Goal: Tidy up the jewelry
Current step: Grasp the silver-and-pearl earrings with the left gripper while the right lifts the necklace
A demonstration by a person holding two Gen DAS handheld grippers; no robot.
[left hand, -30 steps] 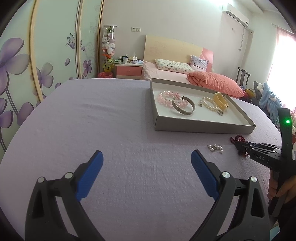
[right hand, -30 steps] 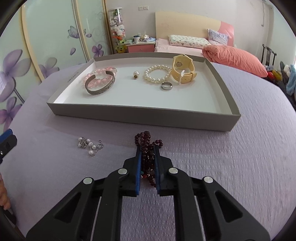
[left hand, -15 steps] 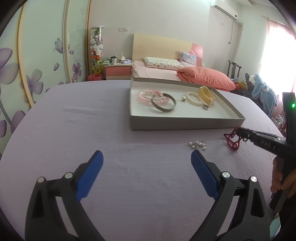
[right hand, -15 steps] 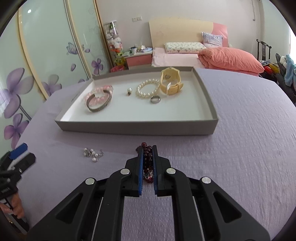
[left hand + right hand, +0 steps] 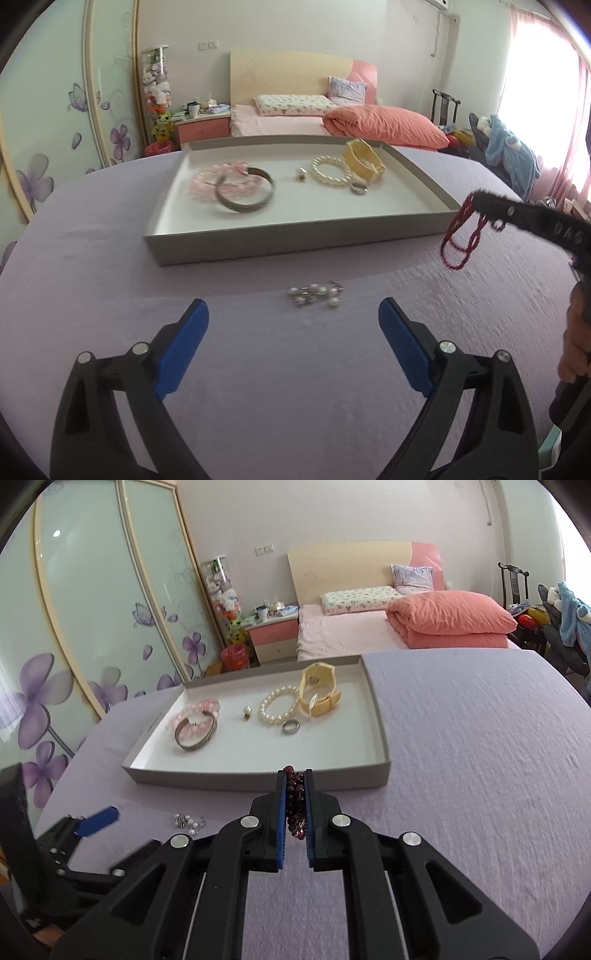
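Observation:
My right gripper (image 5: 295, 775) is shut on a dark red bead bracelet (image 5: 294, 797) and holds it in the air just before the near wall of the grey tray (image 5: 258, 777). In the left wrist view the bracelet (image 5: 460, 238) hangs from the right gripper (image 5: 476, 201) beside the tray's right corner (image 5: 448, 212). My left gripper (image 5: 293, 314) is open and empty, low over the purple cloth. A small pearl cluster (image 5: 316, 292) lies on the cloth just ahead of it and shows in the right wrist view (image 5: 189, 820).
The tray holds a pink bead bracelet (image 5: 197, 710), a metal bangle (image 5: 195, 734), a pearl bracelet (image 5: 279, 705), a ring (image 5: 290, 726), a small pendant (image 5: 246, 713) and a yellow watch (image 5: 319, 690). A bed (image 5: 406, 627) stands beyond the table.
My right gripper has lifted the red bracelet off the cloth and carried it toward the tray. My left gripper has moved closer to the pearl cluster and stays open.

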